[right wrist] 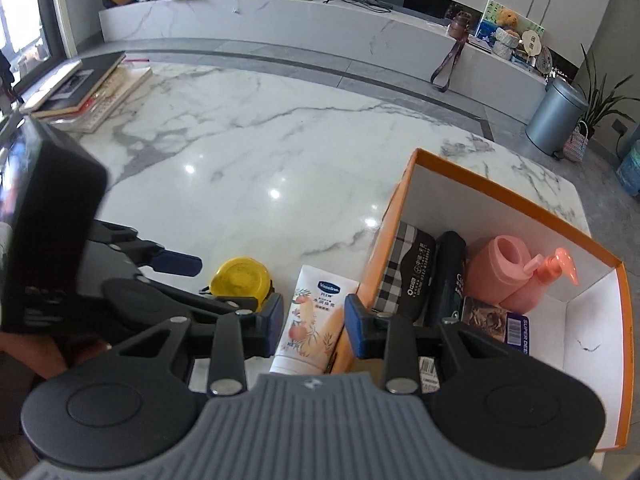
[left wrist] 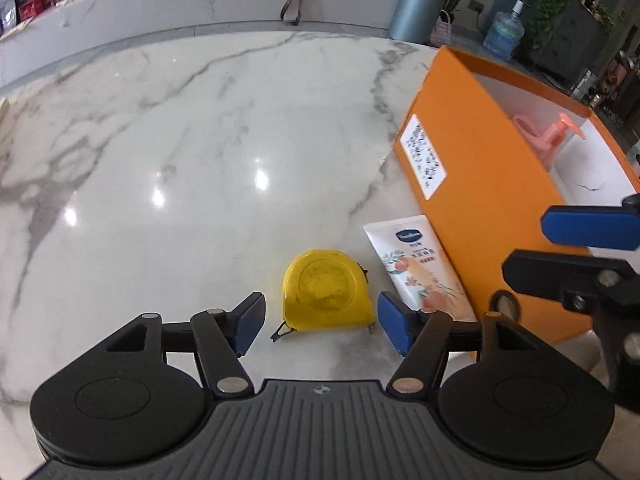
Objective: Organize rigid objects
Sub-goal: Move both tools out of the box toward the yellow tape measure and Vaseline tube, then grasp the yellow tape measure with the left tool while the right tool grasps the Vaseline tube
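Note:
A yellow tape measure [left wrist: 326, 292] lies flat on the white marble table [left wrist: 200, 152], just ahead of my open left gripper [left wrist: 320, 326], its jaws standing either side of it without touching. A white lotion tube [left wrist: 420, 268] lies beside it against the orange box [left wrist: 480, 200]. In the right wrist view my right gripper [right wrist: 314, 326] is open above the tube [right wrist: 312, 320], with the tape measure [right wrist: 240, 278] to its left. The orange box [right wrist: 540, 208] holds a pink pump bottle [right wrist: 532, 280], a dark bottle [right wrist: 448, 276] and a checkered pouch [right wrist: 408, 276].
A stack of books [right wrist: 84, 88] lies at the table's far left corner. A grey bin [right wrist: 556, 116] and plants stand on the floor beyond the table. A long marble counter [right wrist: 280, 20] runs along the back wall.

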`<state>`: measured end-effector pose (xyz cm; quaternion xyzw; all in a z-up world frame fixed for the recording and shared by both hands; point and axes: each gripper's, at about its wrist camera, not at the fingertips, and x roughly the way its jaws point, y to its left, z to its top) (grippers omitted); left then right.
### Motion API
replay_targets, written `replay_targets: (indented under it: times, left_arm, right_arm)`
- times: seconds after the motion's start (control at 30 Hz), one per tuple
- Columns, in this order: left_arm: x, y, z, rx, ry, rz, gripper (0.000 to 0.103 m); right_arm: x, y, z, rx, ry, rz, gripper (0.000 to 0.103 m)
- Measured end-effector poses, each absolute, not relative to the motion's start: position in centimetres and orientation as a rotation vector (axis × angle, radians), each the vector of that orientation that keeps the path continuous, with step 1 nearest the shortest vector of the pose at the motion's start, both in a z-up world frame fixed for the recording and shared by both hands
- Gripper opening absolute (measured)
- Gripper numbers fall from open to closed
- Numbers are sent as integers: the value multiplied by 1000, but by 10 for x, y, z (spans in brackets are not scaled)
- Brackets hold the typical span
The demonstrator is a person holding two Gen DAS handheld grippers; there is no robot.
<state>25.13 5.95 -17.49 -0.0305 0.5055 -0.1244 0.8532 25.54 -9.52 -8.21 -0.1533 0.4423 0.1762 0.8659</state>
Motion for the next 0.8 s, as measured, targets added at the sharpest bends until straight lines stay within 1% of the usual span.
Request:
replay_targets:
  times: [0.1,0.17,0.2,0.23,0.33,0.43,0.5,0.57,0.6,0.7,0.8]
  left_arm:
    - [254,60,-181,-79,1068,-267,76]
    - [254,62,-183,-107,1065,-286,69]
    - [253,63,-183,-112,1061,-287,63]
    - [254,65,-182,-126,1058,-289,63]
    - [250,76,-180,-154,1056,-247,63]
    - [245,102,-176,-253,1055,-140,62]
    - [241,124,-175,-351,1040,-77,62]
    - [236,137,-174,-403,1024,-29,62]
    - [235,140,-174,-407,1019,-15,62]
    - [230,139,-173,-391,1020,-24,62]
    - [230,137,-171,-382,1014,-31,62]
  right_arm:
    - [259,-88,-87,-355,930,373,35]
    - [261,-83,-90,-371,936,377,35]
    - [262,-81,-91,-379,938,379,34]
    - [264,-79,-92,-386,935,376,31]
    - [269,-75,-92,-415,930,368,32]
    - [269,-66,-91,-455,914,374,32]
    - [266,-54,-94,-505,908,397,34]
    - [264,-40,-105,-584,932,403,47]
    - [264,-31,-114,-639,958,401,48]
    - [264,-15,-142,-761,1024,370,48]
    - [266,-10,-161,-816,1068,342,48]
